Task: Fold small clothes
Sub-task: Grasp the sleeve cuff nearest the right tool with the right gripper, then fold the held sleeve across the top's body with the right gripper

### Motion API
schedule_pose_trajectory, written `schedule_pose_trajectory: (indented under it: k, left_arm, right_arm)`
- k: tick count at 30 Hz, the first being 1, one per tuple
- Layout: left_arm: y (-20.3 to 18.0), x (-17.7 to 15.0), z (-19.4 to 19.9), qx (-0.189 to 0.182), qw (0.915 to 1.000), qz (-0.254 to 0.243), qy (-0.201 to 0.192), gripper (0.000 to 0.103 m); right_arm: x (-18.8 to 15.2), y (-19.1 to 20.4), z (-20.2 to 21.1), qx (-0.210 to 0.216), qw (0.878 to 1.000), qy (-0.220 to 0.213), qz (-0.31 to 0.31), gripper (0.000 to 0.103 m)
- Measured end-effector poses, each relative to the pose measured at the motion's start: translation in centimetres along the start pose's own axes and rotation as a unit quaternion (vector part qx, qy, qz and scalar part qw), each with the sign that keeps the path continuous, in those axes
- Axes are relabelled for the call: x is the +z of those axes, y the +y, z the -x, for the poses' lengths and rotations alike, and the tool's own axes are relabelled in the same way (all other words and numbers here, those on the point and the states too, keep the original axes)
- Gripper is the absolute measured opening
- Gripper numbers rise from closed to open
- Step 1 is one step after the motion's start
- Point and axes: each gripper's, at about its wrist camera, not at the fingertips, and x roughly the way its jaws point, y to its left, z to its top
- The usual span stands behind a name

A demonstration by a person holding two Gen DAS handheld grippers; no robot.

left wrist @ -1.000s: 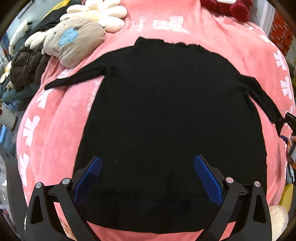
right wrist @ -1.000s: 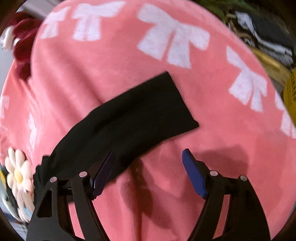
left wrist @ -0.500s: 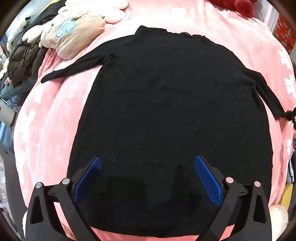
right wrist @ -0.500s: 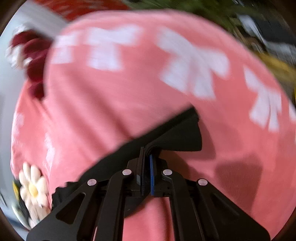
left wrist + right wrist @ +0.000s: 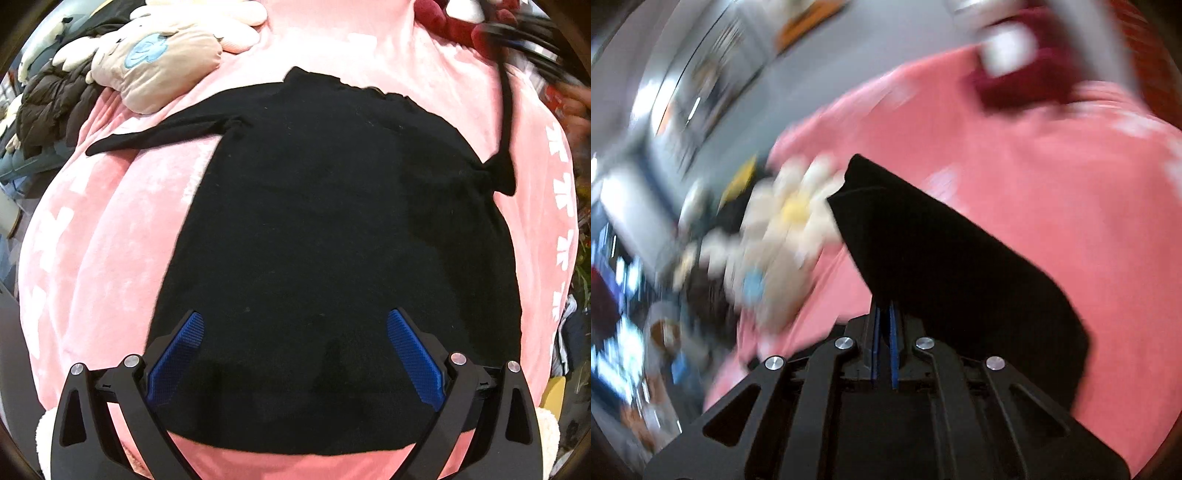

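Pink plush bedding point(image 5: 110, 258) carries the black sweater point(image 5: 332, 240), spread flat with its neck far from me and its hem nearest my left gripper point(image 5: 295, 354), whose jaws hang released above that hem, touching nothing. My right gripper point(image 5: 884, 332) is clenched on the right sleeve point(image 5: 942, 258), lifted taut off the bed. That sleeve's long axis runs from its shoulder up toward my right jaws, so I judge the fold goes inward across the body, toward the left sleeve point(image 5: 159, 134).

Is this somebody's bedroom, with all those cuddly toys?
Probably a bedroom, or a room set up like one. A black top lies on a soft pink blanket with white bows, beside a plush toy and a flower-shaped cushion.
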Motion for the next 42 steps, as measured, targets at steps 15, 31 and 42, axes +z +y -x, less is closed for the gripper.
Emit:
schedule_pose_trajectory:
  k: [15, 31, 42]
  left_arm:
    - [3.4, 6.0, -1.9, -0.035, 0.9986, 0.037, -0.016, 0.097]
    - [1.9, 20.9, -14.2, -0.114, 0.9772, 0.179, 0.019, 0.046]
    - [4.7, 21.4, -14.2, -0.099, 0.9817, 0.161, 0.022, 0.004]
  right_arm:
    - [-14.5, -4.2, 2.4, -0.168, 0.978, 0.121, -0.011, 0.043]
    - [-11.6, -14.1, -2.2, -0.172, 0.973, 0.102, -0.111, 0.006]
    - [-13.4, -16.2, 0.6, -0.194, 0.971, 0.103, -0.094, 0.03]
